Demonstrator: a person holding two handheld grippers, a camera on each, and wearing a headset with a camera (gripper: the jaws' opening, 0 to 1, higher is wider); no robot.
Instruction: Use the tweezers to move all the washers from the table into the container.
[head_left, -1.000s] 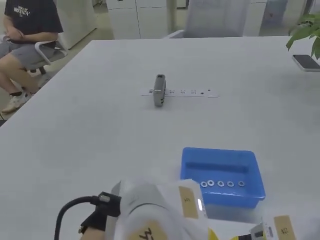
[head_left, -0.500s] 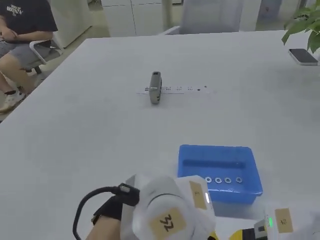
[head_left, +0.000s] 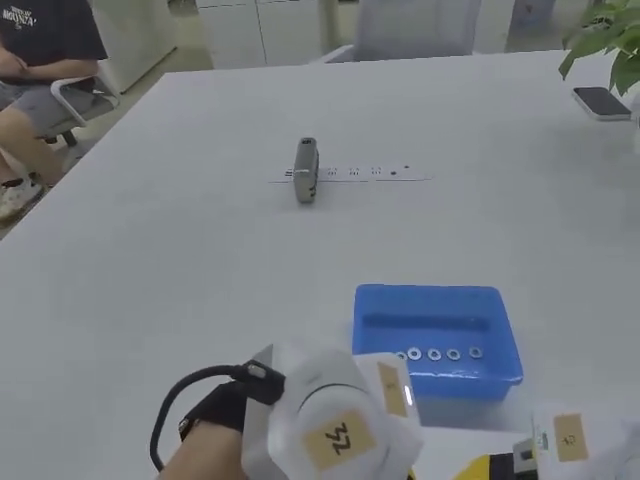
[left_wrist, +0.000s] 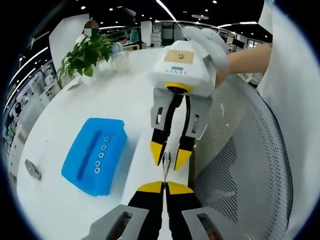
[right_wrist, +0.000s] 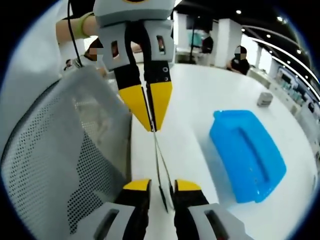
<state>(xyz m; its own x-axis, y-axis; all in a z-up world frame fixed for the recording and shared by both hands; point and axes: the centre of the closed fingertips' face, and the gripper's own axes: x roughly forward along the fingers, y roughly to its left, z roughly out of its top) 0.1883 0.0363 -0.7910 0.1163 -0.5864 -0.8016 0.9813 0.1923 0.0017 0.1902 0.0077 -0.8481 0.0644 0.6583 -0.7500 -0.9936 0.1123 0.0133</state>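
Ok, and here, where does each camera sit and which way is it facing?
Head view: on the headset, looking forward and down over the table at the blue container; a gloved hand shows at the bottom.
Left gripper view: on the left gripper, looking along its jaws at the right gripper facing it; a forearm shows behind.
Right gripper view: on the right gripper, looking back at the left gripper; an arm shows top left.
Shared: both gripper views show the tweezers between the grippers; all three show the container.

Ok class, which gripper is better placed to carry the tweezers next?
Left, probably. The left gripper is shut on one end of the tweezers, while the right gripper has its jaws apart on either side of them.
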